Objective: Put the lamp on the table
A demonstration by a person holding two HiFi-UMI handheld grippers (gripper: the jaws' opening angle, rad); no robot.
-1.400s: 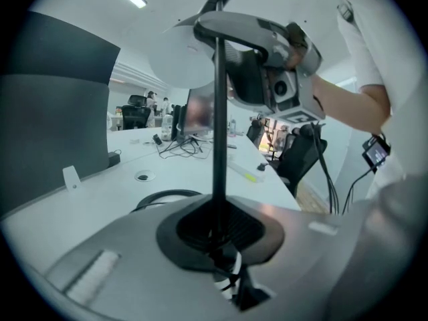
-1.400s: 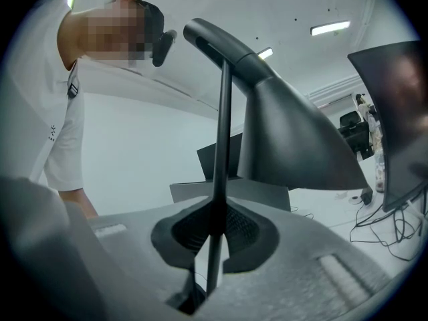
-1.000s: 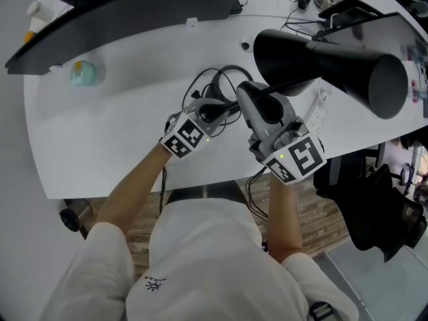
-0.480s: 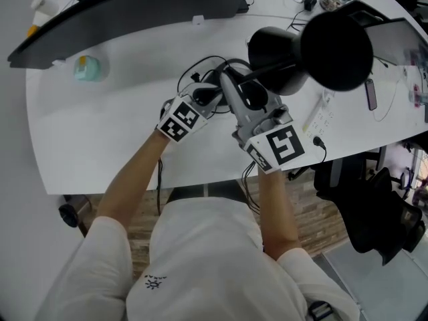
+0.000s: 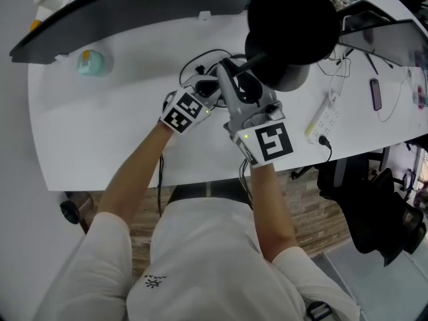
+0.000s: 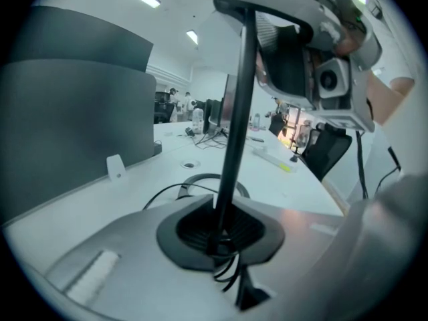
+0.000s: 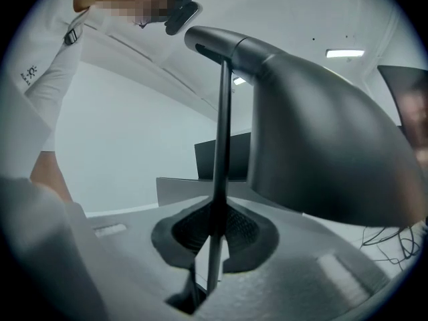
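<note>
**Inspector:** Lamp's condition and place?

**Assistant:** Black lamp [image 5: 291, 22] with a thin stem [image 6: 235, 112] and broad shade, over the white surface [image 5: 100, 132]. The left hand-held gripper [image 6: 217, 236] and right hand-held gripper [image 7: 214, 236] both clamp the stem.

**Inspector:** Surroundings?

**Assistant:** Power strip [image 5: 322, 116] at its four o'clock, cables [image 5: 204, 60] at nine.

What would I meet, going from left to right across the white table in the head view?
Teal round object → left gripper → right gripper → white power strip → small dark device. The lamp, which both grippers hold, overlaps them, so it is left out.
</note>
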